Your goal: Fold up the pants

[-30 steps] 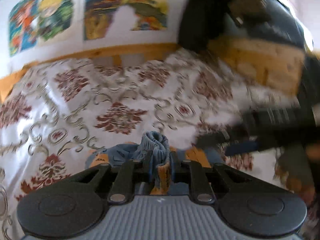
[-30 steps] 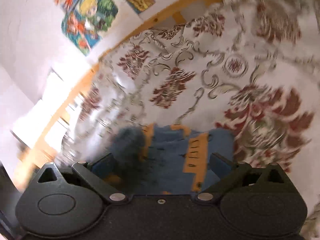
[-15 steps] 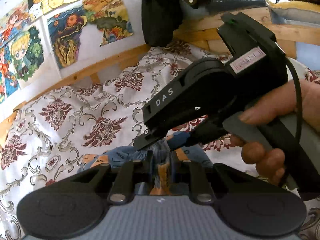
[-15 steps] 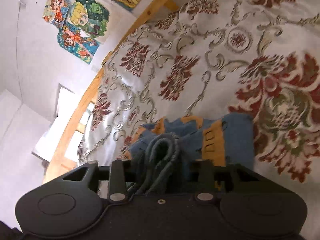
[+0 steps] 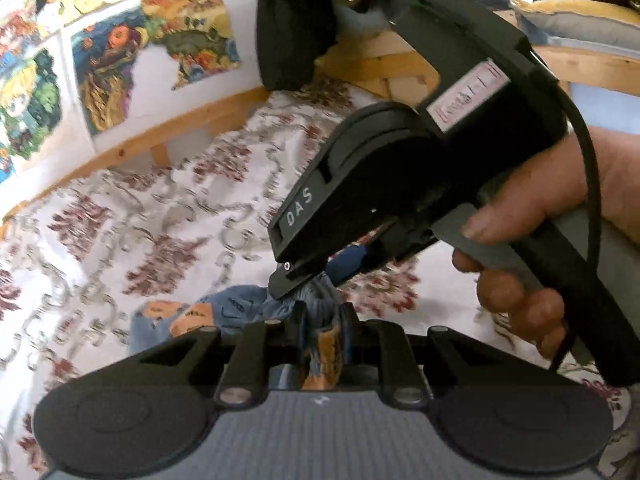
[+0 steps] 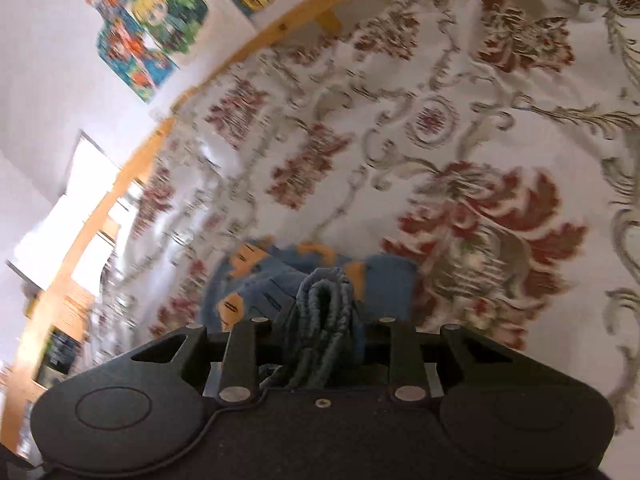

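So the pants (image 5: pixel 224 312), small blue ones with orange patches, are bunched up on the bed (image 5: pixel 160 220), over its floral cover, and both ends are pinched. The left tongs (image 5: pixel 324 332) are clamped narrow on a fold of blue and orange cloth, and the right tongs (image 6: pixel 324 320) are closed down on the ribbed grey-blue waistband. From the left wrist view the right tongs (image 5: pixel 304 284) can be seen just beside the left ones, with the hand (image 5: pixel 520 248) wrapped round the handle. Looks like the gather-and-lift step: the garment is probably being picked up to be spread flat, so next the two grips likely need to be pulled apart. Compared with a second ago, the right tongs were wide open over the cloth and are now shut on it.
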### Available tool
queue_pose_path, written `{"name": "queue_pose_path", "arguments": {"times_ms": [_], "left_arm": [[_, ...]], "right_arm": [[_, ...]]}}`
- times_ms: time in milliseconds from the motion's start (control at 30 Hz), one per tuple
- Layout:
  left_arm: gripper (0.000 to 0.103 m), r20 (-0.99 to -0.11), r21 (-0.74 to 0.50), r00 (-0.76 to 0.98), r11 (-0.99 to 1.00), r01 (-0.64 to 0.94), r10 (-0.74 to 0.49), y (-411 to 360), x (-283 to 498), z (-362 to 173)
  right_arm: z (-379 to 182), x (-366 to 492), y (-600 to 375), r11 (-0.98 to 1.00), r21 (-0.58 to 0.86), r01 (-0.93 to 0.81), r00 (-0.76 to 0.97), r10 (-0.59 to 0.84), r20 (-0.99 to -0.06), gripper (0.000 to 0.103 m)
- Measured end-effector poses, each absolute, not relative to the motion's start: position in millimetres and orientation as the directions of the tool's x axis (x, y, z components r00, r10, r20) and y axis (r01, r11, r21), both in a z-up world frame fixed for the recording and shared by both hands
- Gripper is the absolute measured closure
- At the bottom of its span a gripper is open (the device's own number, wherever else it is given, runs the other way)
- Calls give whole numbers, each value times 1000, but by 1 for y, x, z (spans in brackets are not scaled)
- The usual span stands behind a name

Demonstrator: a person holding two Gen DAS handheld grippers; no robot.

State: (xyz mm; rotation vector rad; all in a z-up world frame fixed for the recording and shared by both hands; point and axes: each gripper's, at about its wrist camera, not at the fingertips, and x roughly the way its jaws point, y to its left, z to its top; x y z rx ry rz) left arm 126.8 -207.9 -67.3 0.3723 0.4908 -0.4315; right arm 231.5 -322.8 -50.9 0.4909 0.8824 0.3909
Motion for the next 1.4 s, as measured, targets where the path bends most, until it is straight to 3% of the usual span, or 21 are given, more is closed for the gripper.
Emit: {"name": "queue_pose_path", "arguments": {"times_ms": [133, 233, 300, 400, 500, 633, 833, 1400], "left_arm": [[75, -559, 150, 739, 830, 537, -377, -202, 128, -79], [60, -584, 16, 657, 802, 597, -478, -183, 128, -78], [55, -593, -34, 619, 784, 619, -515, -165, 127, -72], [42, -599, -91, 601, 790, 606, -530, -124, 130, -58], [29, -601, -144, 629, 841, 522, -493, -73, 144, -45], [14, -653, -161, 678, 937, 311, -338, -24, 172, -49], [13, -717, -237, 655, 967, 90, -237, 4, 191, -83], [4, -781, -110, 609, 991, 81, -137, 0, 195, -109]], "right_arm": [[-59, 232, -323, 855, 509, -98, 566, 469, -678, 72], [-62, 229, -324, 896, 437, -83, 582, 400, -709, 61], [-62, 225, -327, 911, 408, -61, 600, 360, -714, 38], [-56, 211, -331, 936, 350, -27, 653, 281, -703, 17], [-47, 196, -321, 966, 257, -28, 711, 200, -674, 4], [-41, 180, -283, 996, 67, -53, 769, 84, -634, 1], [-56, 161, -240, 982, -190, -10, 804, -105, -586, 1], [-81, 164, -231, 948, -316, -45, 760, -172, -627, 1]]}}
